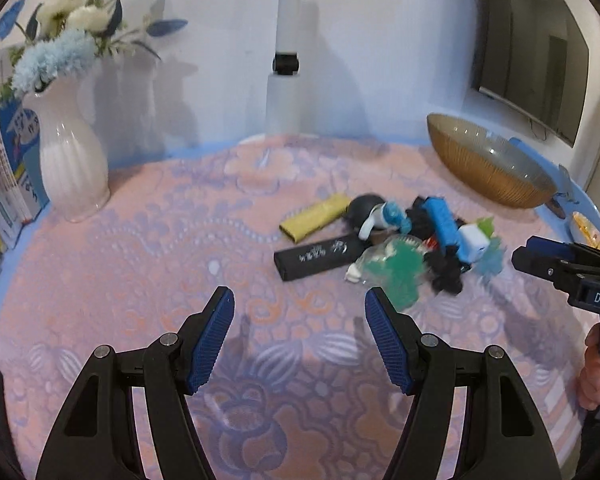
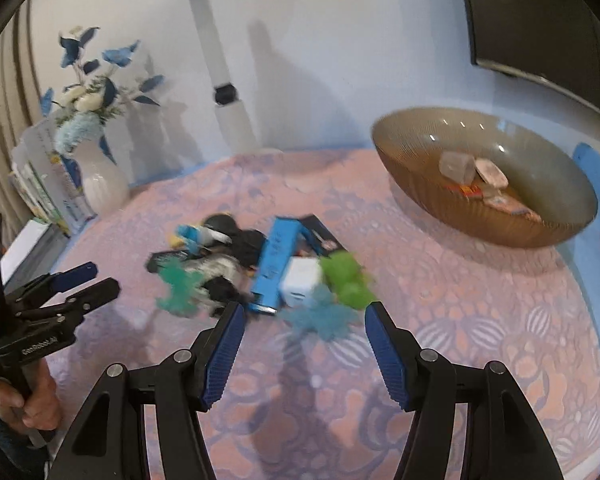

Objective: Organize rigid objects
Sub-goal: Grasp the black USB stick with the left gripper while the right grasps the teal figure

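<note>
Both claws stand wide open and hold nothing. Seen from its own camera, the left gripper [image 1: 300, 300] hangs low over the pink patterned tablecloth [image 1: 140, 264], its blue-padded fingers [image 1: 214, 340] pointing toward the heap of small things ahead and to its right, touching none of them. The right gripper [image 2: 304, 318] comes in from the other side, its fingers spread just short of a blurred blue frilly toy [image 2: 320, 318] at the near edge of the heap. A hand [image 2: 36, 400] grips the left tool's handle at the lower left of the right view. In the heap, a black bar [image 1: 318, 258] and a yellow bar [image 1: 316, 218] lie flat, side by side, long axes slanting up to the right in the left view. A blue box [image 2: 274, 266] lies with its long axis running away from the right camera, beside a white cube [image 2: 300, 286] and a green toy [image 2: 346, 278]. Well beyond sits a brown bowl [image 2: 420, 184] holding a few small pieces. A white vase [image 1: 72, 160] of flowers stands far left.
</note>
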{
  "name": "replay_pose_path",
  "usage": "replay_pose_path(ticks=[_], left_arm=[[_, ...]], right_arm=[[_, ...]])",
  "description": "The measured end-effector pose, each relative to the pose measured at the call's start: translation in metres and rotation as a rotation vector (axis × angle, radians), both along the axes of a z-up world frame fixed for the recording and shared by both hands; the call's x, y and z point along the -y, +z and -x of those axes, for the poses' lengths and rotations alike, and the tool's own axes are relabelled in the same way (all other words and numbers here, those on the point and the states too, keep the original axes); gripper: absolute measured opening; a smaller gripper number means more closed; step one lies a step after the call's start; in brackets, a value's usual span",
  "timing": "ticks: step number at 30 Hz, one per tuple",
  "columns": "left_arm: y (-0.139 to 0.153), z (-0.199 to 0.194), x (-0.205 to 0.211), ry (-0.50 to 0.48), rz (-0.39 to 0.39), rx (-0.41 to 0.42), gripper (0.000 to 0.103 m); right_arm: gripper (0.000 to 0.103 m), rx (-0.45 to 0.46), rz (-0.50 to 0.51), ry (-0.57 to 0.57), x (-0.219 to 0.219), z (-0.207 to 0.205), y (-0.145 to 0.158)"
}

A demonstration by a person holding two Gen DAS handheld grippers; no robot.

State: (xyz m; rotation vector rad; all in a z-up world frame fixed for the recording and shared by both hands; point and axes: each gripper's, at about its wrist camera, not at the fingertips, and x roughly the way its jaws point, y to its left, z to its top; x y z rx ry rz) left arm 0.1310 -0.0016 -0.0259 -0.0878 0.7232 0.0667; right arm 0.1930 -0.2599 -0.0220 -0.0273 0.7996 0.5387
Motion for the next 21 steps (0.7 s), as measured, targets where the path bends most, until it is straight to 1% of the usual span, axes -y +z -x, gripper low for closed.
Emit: replay_pose_path(ticks=[2,4,6,7,8,9,10,11,12,13,16,17,21], left_arm=[[0.000,-0.002,0.001,-0.011,-0.002,-0.011,0.066],[-0.001,-0.005,0.004,-0.030,-0.006,-0.036,0.066],[0.000,-0.014,0.005,-0.077,-0.030,-0.090,0.067],[0.000,-0.018,0.006,-0.105,-0.041,-0.117,0.069],[-0.001,-0.026,0.007,-0.153,-0.066,-0.164,0.077],[-0.001,-0.032,0.008,-0.177,-0.111,-0.186,0.077],[-0.001,-0.038,0.010,-0.186,-0.177,-0.185,0.077],[0.000,-0.043,0.011,-0.200,-0.222,-0.180,0.077],[-0.001,-0.050,0.012,-0.233,-0.260,-0.180,0.077],[-0.003,-0.056,0.012,-0.269,-0.273,-0.193,0.077],[-0.014,-0.076,0.014,-0.331,-0.289,-0.237,0.077],[-0.016,-0.081,0.013,-0.342,-0.283,-0.239,0.077],[-0.023,-0.093,0.013,-0.393,-0.203,-0.246,0.076]], right_arm=[[0.061,-0.038,-0.008,-0.008,0.003,-0.006,-0.007],[0.061,-0.047,-0.009,-0.013,0.004,-0.009,-0.008],[0.061,-0.062,-0.012,-0.016,0.006,-0.012,-0.010],[0.061,-0.076,-0.017,-0.015,0.007,-0.014,-0.012],[0.061,-0.084,-0.020,-0.017,0.008,-0.015,-0.013],[0.061,-0.092,-0.024,-0.020,0.009,-0.016,-0.014],[0.061,-0.099,-0.027,-0.022,0.010,-0.016,-0.015],[0.061,-0.105,-0.029,-0.022,0.010,-0.017,-0.016],[0.061,-0.107,-0.028,-0.023,0.010,-0.017,-0.017],[0.061,-0.110,-0.023,-0.028,0.010,-0.017,-0.018],[0.061,-0.143,-0.004,-0.042,0.008,-0.022,-0.024],[0.061,-0.159,0.000,-0.042,0.008,-0.025,-0.026],[0.062,-0.178,0.011,-0.058,0.005,-0.030,-0.026]])
